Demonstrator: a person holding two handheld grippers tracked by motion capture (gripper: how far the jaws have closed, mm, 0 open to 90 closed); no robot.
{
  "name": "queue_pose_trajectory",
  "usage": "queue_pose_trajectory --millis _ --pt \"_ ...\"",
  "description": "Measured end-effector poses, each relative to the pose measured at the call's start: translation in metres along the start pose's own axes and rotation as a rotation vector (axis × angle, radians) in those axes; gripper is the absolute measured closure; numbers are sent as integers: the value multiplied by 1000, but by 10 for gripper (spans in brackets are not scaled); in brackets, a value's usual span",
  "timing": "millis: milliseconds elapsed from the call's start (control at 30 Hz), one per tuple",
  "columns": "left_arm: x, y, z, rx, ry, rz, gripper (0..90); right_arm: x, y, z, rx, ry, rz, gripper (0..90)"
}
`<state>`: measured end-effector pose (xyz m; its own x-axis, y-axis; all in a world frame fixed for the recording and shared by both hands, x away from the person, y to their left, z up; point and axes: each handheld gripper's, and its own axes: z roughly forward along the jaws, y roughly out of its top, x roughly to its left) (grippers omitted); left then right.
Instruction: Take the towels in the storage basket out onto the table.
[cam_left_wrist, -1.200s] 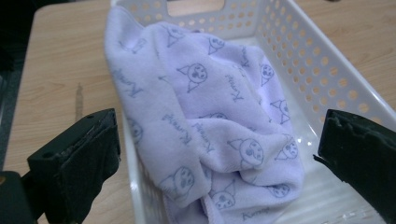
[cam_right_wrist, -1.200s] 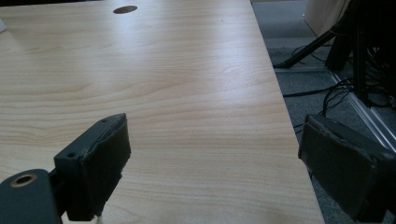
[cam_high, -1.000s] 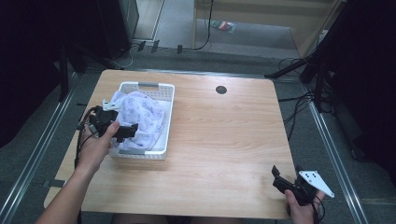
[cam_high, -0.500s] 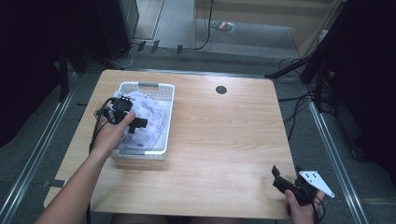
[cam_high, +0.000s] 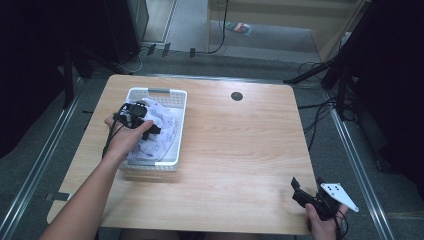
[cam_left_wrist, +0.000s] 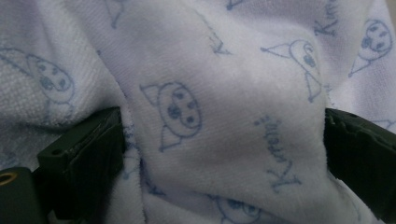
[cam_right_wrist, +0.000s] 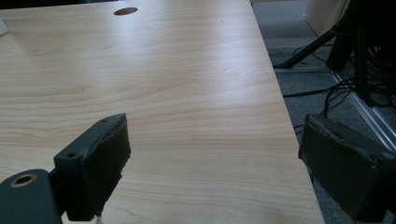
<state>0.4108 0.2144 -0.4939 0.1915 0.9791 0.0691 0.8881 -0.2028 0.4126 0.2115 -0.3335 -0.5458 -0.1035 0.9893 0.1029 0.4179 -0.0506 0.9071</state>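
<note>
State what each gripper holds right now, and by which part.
Nothing is clamped. The left gripper is open, its jaws straddling a raised fold of the white printed towel in the basket. The right gripper is open above the table.

On the white terry cloth with pale blue cartoon faces (cam_left_wrist: 224, 116), we read blue script "Kuromi" just below and right of the central face; another word at its top edge is cut off.

table (cam_high: 235, 150) evenly lit | surroundings dark — close cloth (cam_left_wrist: 224, 116) soft-focused
</note>
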Motion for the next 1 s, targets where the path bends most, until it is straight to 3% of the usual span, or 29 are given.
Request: queue_pose_trajectory --millis 200,267,400,667,767,900,1000 --pt "-10 -2 10 37 37 47 26 0 0 0 2 1 1 90" --pt "-13 -2 13 56 26 57 26 0 0 0 0 2 0 90" --pt "-17 -6 19 49 49 107 2 0 0 0 1 2 1 90" --pt "-12 -7 22 47 0 109 11 0 0 0 4 4 0 91" --pt "-12 -7 18 45 -7 123 84 0 0 0 4 2 1 91" --pt "-11 -7 13 16 2 143 320 0 0 0 4 3 2 91" --pt "-8 -7 12 11 10 141 425 0 0 0 4 4 2 91"
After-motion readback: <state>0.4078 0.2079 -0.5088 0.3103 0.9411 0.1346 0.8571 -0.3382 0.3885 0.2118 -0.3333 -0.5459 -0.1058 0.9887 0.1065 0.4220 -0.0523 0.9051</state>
